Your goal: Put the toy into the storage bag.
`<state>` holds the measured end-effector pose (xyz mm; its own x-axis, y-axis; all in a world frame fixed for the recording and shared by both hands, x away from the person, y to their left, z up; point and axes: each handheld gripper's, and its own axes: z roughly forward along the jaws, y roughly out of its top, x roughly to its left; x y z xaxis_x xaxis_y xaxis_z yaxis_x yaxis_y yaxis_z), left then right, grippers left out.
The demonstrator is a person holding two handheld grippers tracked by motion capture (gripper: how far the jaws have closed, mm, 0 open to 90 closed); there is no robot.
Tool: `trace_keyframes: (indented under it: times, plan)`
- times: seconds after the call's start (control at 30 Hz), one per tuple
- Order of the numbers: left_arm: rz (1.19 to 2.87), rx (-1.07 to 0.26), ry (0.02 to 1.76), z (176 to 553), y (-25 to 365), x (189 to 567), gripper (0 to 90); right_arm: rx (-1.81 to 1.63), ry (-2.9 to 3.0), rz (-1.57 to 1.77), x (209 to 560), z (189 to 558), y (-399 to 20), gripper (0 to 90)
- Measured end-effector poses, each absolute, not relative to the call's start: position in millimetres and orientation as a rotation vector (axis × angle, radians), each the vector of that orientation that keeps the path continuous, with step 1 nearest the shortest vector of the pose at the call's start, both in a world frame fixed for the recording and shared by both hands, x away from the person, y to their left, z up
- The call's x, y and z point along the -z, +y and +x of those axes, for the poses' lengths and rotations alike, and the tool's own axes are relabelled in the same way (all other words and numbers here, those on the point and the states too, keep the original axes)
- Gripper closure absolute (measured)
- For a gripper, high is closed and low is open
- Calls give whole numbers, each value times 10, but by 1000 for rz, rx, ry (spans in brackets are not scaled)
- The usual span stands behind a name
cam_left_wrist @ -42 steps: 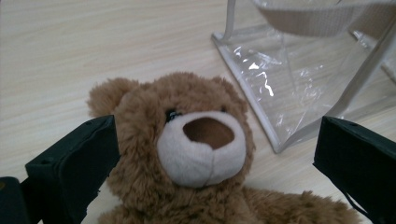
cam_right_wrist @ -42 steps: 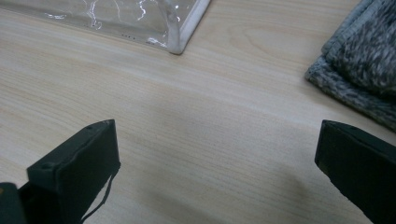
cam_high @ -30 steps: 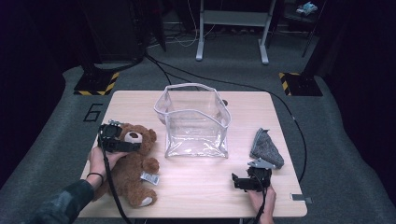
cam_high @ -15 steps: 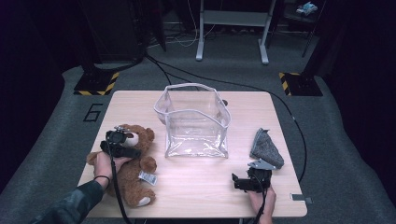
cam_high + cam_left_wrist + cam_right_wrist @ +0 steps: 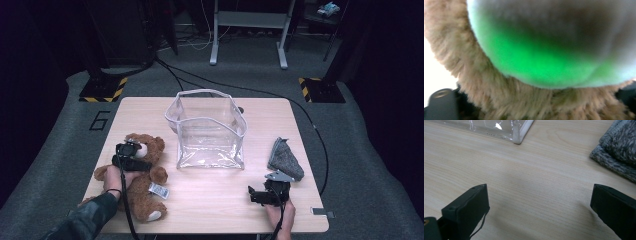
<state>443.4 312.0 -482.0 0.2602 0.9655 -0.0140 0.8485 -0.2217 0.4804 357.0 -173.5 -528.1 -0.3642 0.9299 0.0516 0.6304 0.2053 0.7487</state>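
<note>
On the wooden table (image 5: 150, 107) there is one of each thing: one clear plastic bag (image 5: 210, 131) standing open near the middle toward the far edge, one brown teddy bear (image 5: 142, 175) lying by the left edge toward the near-left corner, and one folded grey knit cloth (image 5: 285, 159) by the right edge.

The step in hand looks like the grasp on the bear. The left gripper (image 5: 129, 156) is down on the bear's head; its own view is close on tan fur (image 5: 474, 82) with the pale muzzle glowing green. Its jaws have just been closing with the head between them, but whether the pads already press on the fur I cannot tell.

The right gripper (image 5: 259, 194) rests low near the near-right corner, jaws spread wide over bare wood and holding nothing; the bag's corner (image 5: 520, 135) and the cloth (image 5: 619, 147) lie ahead of it.

Next, I judge, the left jaws must finish pinching the soft head firmly, then lift the bear up and across over the bag's open rim.
</note>
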Motion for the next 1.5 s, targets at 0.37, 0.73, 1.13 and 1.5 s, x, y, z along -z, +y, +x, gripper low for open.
trace_keyframes:
  times: [0.37,0.73,1.13,1.5]
  plan:
    - [2164,-464,1548,4354,3138,4798,365,-972,2101,1444,5292,3592,-1724,40]
    - [2071,-467,1467,4263,3288,4672,421,-976,2107,1446,5289,3591,-1731,45]
    - [1974,-496,1387,4209,3354,4399,436,-979,2107,1447,5289,3591,-1735,50]
    - [1870,-534,1361,4172,3457,4188,442,-978,2107,1447,5289,3591,-1733,54]
